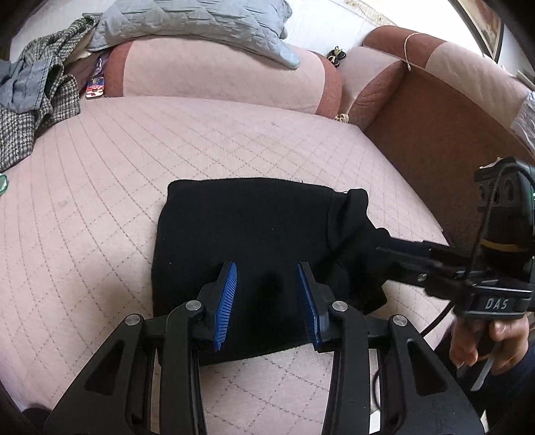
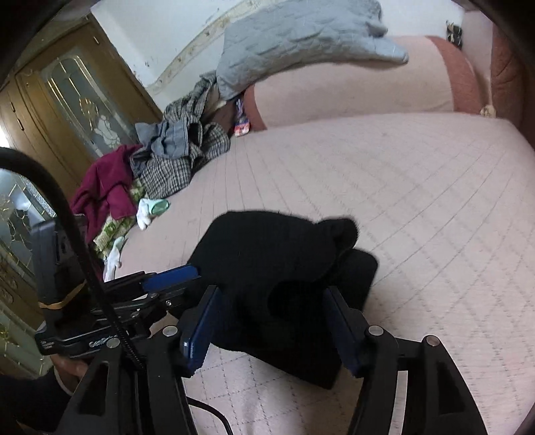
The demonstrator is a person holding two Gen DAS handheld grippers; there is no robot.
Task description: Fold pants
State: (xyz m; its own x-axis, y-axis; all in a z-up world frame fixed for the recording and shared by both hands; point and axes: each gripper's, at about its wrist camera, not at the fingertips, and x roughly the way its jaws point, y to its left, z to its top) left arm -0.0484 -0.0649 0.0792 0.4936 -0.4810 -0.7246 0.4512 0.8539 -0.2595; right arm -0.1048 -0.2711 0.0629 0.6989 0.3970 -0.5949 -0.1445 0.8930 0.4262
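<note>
The black pants lie folded into a compact bundle on the pink quilted bed. My left gripper is open, its blue pads just over the bundle's near edge. My right gripper is open, its jaws astride the bundle's right end, where the cloth is bunched and raised. In the left wrist view the right gripper comes in from the right and touches that raised end. In the right wrist view the left gripper sits at the bundle's left.
A heap of checked and grey clothes lies at the bed's far left, with a maroon garment and white socks. A grey quilt drapes over pink bolsters. A brown bed frame borders the right. A wooden door stands far left.
</note>
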